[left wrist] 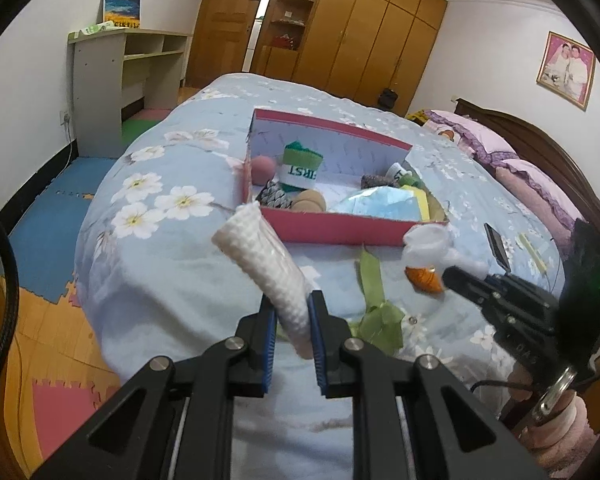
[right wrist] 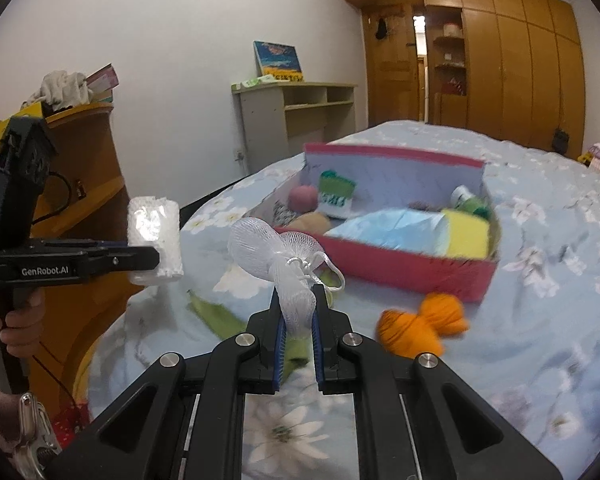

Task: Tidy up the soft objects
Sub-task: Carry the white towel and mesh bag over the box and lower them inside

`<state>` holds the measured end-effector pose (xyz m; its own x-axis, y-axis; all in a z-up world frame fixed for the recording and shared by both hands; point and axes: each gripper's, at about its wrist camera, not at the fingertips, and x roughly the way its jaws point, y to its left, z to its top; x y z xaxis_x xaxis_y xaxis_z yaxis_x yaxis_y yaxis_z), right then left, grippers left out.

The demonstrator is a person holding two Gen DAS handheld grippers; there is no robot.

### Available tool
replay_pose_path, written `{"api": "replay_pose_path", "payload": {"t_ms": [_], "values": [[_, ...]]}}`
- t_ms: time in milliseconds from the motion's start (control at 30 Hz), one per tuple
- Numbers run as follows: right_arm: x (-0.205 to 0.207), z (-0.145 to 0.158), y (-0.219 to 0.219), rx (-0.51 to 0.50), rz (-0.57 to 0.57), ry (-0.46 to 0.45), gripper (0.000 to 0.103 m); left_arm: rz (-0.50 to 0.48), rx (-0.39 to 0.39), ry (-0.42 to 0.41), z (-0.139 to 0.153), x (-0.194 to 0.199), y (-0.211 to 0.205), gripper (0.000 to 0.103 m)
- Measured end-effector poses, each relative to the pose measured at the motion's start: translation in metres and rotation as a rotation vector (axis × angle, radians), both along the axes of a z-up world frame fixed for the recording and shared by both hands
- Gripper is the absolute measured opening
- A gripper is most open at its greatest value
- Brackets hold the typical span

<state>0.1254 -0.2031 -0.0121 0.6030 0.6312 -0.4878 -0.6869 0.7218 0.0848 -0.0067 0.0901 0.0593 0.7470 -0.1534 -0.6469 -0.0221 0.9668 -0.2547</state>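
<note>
Left gripper pinches a waffle-textured white foam roll (cylindrical); right gripper pinches a gauzy mesh pouf.

A home bedroom is showing here: a bed wearing a blue flowered quilt, pink frilled pillows lying by a dark wooden headboard, a tall wooden wardrobe lining the far wall, and a framed wedding portrait hanging nearby.
</note>
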Motion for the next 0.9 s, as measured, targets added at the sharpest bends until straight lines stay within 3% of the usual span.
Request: {"api": "replay_pose_path", "payload": {"t_ms": [400, 900], "values": [[0.02, 0.025, -0.018, -0.005, -0.078, -0.058, 0.012, -0.029, 0.046, -0.049, 0.018, 0.039, -0.018, 0.016], [0.052, 0.03, -0.029, 0.003, -0.148, -0.057, 0.012, -0.042, 0.074, -0.054, 0.022, 0.122, -0.031, 0.016]]}}
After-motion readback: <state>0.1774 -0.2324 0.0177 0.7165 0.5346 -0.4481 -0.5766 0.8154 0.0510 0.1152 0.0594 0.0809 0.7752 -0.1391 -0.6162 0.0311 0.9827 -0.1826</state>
